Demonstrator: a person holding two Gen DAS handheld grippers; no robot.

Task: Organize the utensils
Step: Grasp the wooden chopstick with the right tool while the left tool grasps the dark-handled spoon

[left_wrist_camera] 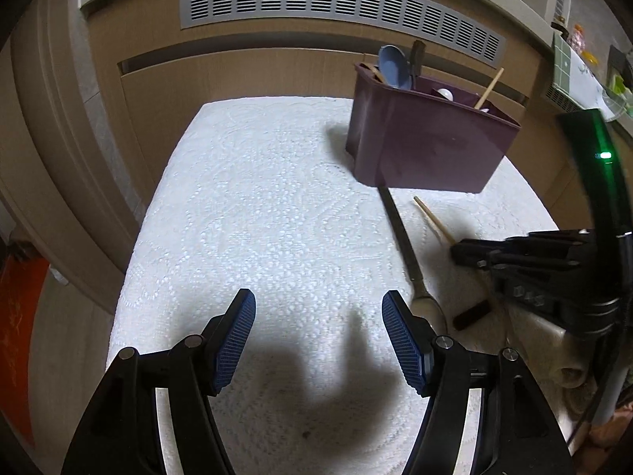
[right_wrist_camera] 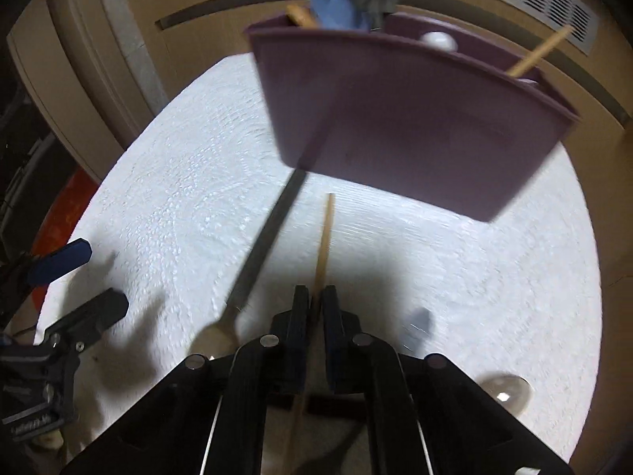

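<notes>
A purple utensil holder (left_wrist_camera: pixel 427 138) stands at the far right of the white mat (left_wrist_camera: pixel 257 217); it holds a blue spoon (left_wrist_camera: pixel 391 65), a wooden stick (left_wrist_camera: pixel 489 88) and other utensils. My right gripper (right_wrist_camera: pixel 315 301) is shut on a wooden chopstick (right_wrist_camera: pixel 325 237) that points toward the holder (right_wrist_camera: pixel 403 118). A metal spoon (right_wrist_camera: pixel 257 261) lies left of it, handle toward the holder. My left gripper (left_wrist_camera: pixel 318 312) is open and empty over the mat, left of the spoon (left_wrist_camera: pixel 407 253). The right gripper (left_wrist_camera: pixel 514 261) shows at the right there.
A wooden cabinet with a grey vent grille (left_wrist_camera: pixel 340 4) stands behind the mat. A dark-handled utensil (left_wrist_camera: pixel 470 314) lies under the right gripper. A shiny round spoon bowl (right_wrist_camera: pixel 504 392) lies at the lower right. An orange object (left_wrist_camera: pixel 16 336) sits off the mat's left.
</notes>
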